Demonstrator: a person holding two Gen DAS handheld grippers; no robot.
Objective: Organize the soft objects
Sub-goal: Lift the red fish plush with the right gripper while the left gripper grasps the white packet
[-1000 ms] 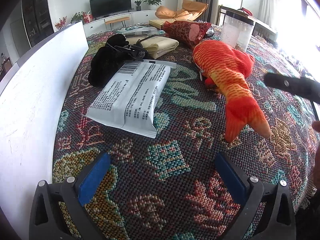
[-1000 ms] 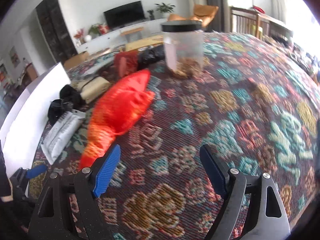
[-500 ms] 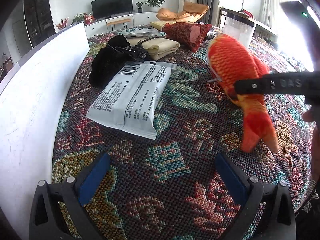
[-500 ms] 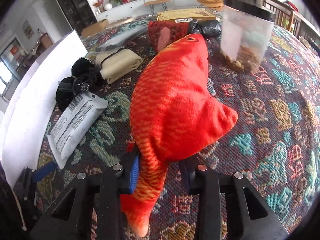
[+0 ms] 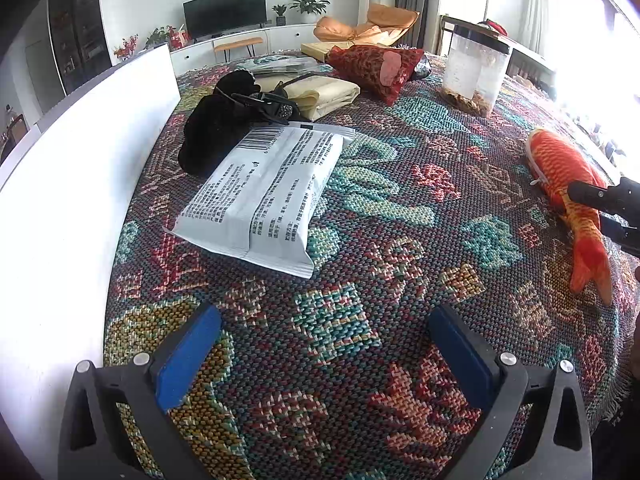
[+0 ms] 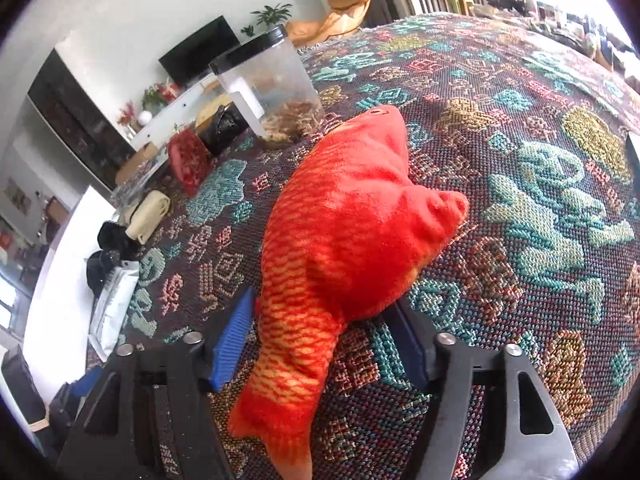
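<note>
A patterned woven cloth (image 5: 400, 208) covered the surface in a living room; the right hand-held gripper (image 6: 320, 332) was opening around the fish (image 6: 344, 240), the left hand-held gripper (image 5: 320, 352) gaped empty.

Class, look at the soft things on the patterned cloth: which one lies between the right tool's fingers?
The orange-red plush fish; the black plush, cream folded cloth and red patterned cushion lie far away.

The toy fish (image 6: 344, 248) tail runs off the bottom edge in the right view. In the left view, the right gripper (image 5: 612, 216) is cut off at the side
</note>
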